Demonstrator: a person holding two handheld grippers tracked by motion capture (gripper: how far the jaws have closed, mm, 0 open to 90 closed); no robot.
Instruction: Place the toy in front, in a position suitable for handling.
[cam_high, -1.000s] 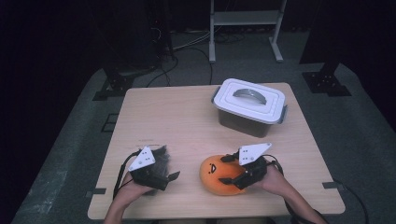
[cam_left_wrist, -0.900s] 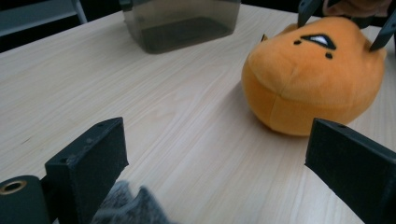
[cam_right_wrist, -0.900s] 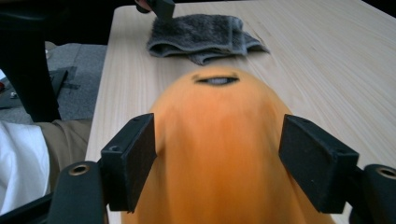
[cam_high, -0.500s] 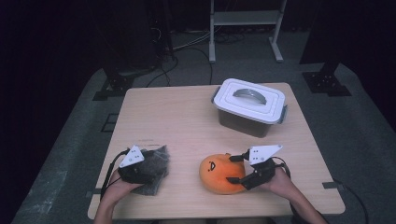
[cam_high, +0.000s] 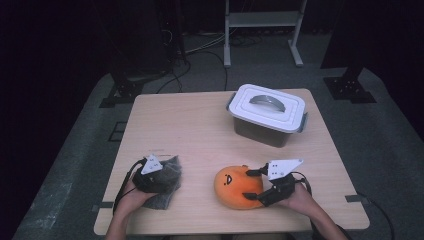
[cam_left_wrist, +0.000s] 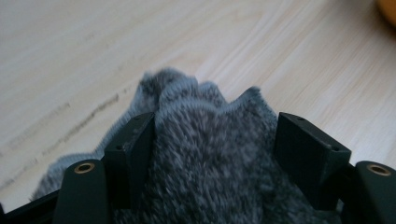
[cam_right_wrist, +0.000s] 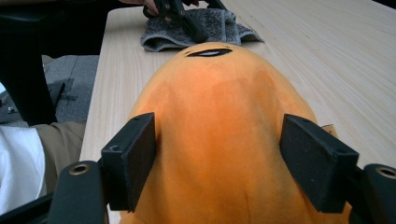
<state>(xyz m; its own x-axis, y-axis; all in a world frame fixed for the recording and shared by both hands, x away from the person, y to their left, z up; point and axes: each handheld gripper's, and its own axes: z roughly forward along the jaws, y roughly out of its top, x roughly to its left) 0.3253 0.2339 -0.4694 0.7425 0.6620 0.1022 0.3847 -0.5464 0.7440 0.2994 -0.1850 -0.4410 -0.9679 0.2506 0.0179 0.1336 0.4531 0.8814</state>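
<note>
Near the front edge of the tabletop (cam_high: 200, 125), the left tool (cam_left_wrist: 215, 140) has been closing its jaws around the bunched grey cloth (cam_left_wrist: 210, 154), which sits between them. Just right of the cloth, the right tool (cam_right_wrist: 219, 154) clasps the orange plush (cam_right_wrist: 219, 135) on both flanks.

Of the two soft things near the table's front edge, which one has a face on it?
The orange plush toy between the right gripper jaws; the grey cloth is plain.
</note>
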